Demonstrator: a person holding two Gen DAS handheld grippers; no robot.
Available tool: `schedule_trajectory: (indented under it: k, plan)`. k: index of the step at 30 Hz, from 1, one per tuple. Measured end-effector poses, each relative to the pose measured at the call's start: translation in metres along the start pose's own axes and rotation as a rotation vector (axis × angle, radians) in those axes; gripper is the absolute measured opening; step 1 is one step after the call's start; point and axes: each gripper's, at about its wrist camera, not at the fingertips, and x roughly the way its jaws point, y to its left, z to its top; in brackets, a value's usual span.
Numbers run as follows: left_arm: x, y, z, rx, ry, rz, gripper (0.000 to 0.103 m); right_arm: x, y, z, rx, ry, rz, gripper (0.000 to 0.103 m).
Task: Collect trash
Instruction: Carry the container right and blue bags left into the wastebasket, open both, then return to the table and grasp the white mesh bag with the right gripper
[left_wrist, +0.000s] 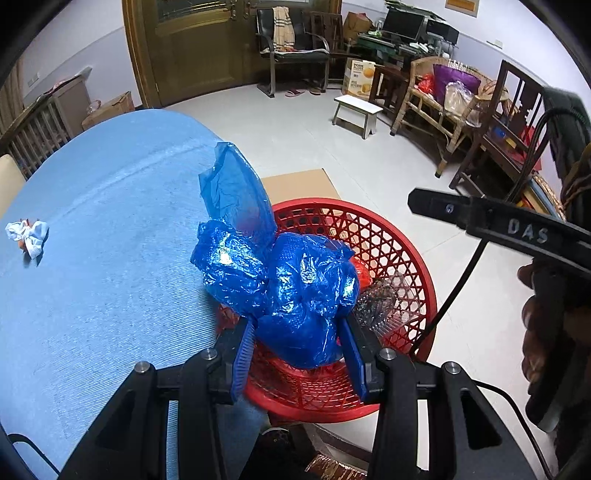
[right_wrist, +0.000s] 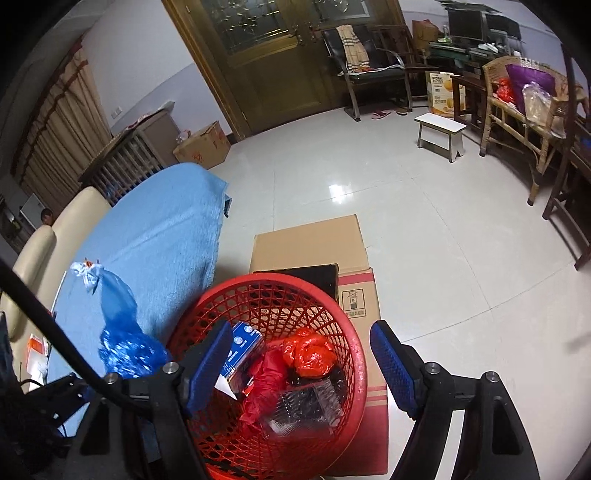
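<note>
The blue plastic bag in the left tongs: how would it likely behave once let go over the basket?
The blue plastic bag looks thin and crinkled, so probably light and floppy. Its loose flap stands up past the left tongs, so it may snag or drape on the red basket rim. The glossy film is likely slippery.

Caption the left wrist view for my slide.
Left tool holds crumpled blue plastic bag over red mesh basket.

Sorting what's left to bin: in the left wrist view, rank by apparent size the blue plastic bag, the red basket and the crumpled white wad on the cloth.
1. Red basket, though partly hidden.
2. Blue plastic bag, inflated by nearness to the camera.
3. Crumpled white wad, clearly smallest.
</note>
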Motion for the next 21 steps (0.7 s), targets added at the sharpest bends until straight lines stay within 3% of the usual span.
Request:
schedule_trajectory:
  k: [6, 9, 11, 21]
  plan:
    - [0.014, -0.011, 0.004, 0.018, 0.046, -0.011, 0.049, -0.010, -0.006, 0.003, 0.007, -0.023, 0.002, 0.080]
    - [0.022, -0.015, 0.006, 0.031, 0.077, -0.010, 0.057, -0.014, -0.011, 0.005, 0.020, -0.031, 0.002, 0.080]
    - [0.025, -0.020, 0.006, 0.041, 0.088, -0.002, 0.068, -0.016, -0.013, 0.006, 0.022, -0.034, -0.001, 0.080]
    - [0.008, -0.012, 0.002, 0.040, 0.060, 0.020, 0.068, -0.020, 0.002, 0.009, -0.005, -0.038, 0.004, 0.080]
